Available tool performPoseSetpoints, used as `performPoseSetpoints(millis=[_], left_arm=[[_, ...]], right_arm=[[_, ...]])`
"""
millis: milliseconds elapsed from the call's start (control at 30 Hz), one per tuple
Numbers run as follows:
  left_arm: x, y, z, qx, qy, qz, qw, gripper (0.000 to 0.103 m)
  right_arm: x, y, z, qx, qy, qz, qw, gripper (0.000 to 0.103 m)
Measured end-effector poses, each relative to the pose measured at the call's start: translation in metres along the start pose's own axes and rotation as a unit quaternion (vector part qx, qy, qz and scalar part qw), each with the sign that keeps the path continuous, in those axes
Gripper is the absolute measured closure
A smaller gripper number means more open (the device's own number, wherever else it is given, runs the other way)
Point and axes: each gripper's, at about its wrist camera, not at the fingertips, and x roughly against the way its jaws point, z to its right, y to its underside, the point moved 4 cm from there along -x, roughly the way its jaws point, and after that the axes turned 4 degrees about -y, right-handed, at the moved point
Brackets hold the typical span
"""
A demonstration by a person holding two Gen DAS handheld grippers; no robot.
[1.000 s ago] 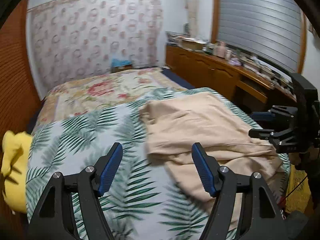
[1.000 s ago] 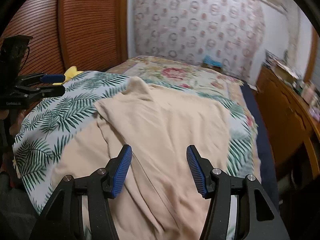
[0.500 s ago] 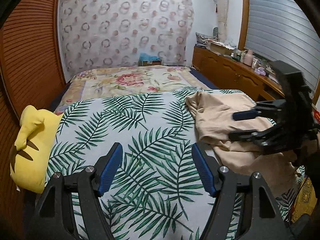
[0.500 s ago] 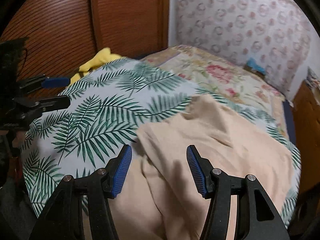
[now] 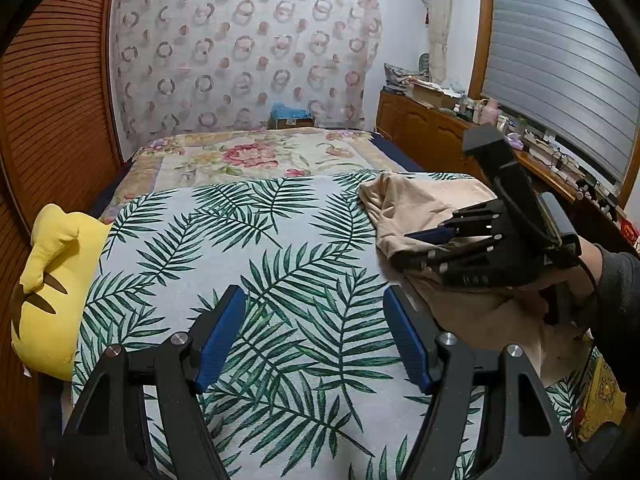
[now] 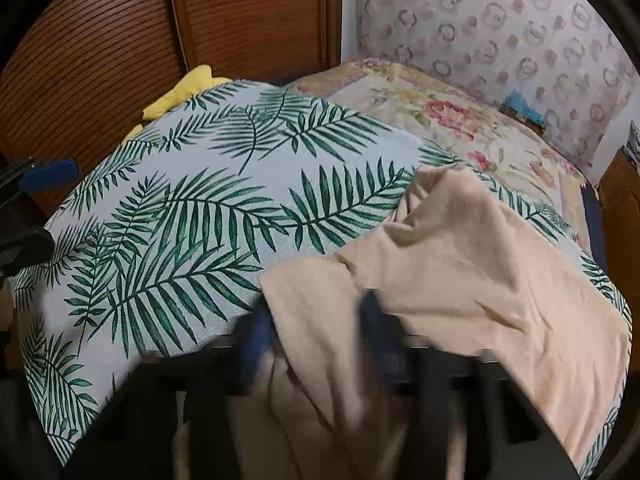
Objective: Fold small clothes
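1. Left wrist view: the left gripper (image 5: 314, 338) hung wide open and empty above the palm-leaf bedspread (image 5: 256, 248).
2. The beige garment (image 5: 416, 208) lay rumpled on the bedspread's right side.
3. The right gripper (image 6: 316, 344), blurred, was closing with a beige fold between its fingers; a firm pinch could not be made out.
4. A yellow cushion (image 5: 52, 280) sat at the bed's left edge.

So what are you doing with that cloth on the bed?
A person is starting to fold a peach-coloured garment lying crumpled on the leaf-print bedspread. The right tongs are closing on the garment's near edge, with the fabric between them. The left tongs hang open over bare bedspread, holding nothing. A yellow plush toy sits at the bed's edge. Nothing is folded yet.
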Motion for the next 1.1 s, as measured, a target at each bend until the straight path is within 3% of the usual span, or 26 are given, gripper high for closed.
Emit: performPoseSetpoints(millis=[33, 67, 233, 333, 533, 767, 967, 1100], left_arm=[[0.000, 0.000, 0.001, -0.001, 0.002, 0.000, 1.0000, 0.031], [0.000, 0.000, 0.003, -0.001, 0.003, 0.000, 1.0000, 0.031], [-0.002, 0.000, 0.012, -0.008, 0.010, -0.003, 0.9999, 0.031], [-0.004, 0.001, 0.016, -0.011, 0.015, -0.005, 0.9998, 0.031], [-0.005, 0.002, 0.029, -0.022, 0.026, -0.009, 0.9994, 0.031], [-0.004, 0.002, 0.042, -0.028, 0.042, -0.013, 0.9987, 0.031], [-0.006, 0.004, 0.048, -0.030, 0.052, -0.018, 0.9980, 0.031], [-0.008, 0.006, 0.056, -0.032, 0.059, -0.022, 0.9975, 0.031]], right_arm=[[0.002, 0.003, -0.008, -0.004, -0.006, 0.005, 1.000, 0.093], [0.006, 0.004, -0.008, -0.006, -0.014, 0.012, 1.000, 0.095], [0.041, 0.009, 0.004, -0.035, -0.043, 0.068, 0.996, 0.096], [0.067, 0.010, 0.019, -0.052, -0.034, 0.101, 0.993, 0.097], [0.116, 0.016, 0.073, -0.091, 0.041, 0.143, 0.985, 0.097], [0.122, 0.039, 0.146, -0.152, 0.133, 0.121, 0.972, 0.097], [0.094, 0.051, 0.168, -0.181, 0.222, 0.070, 0.956, 0.097], [0.095, 0.048, 0.157, -0.185, 0.246, 0.059, 0.950, 0.080]])
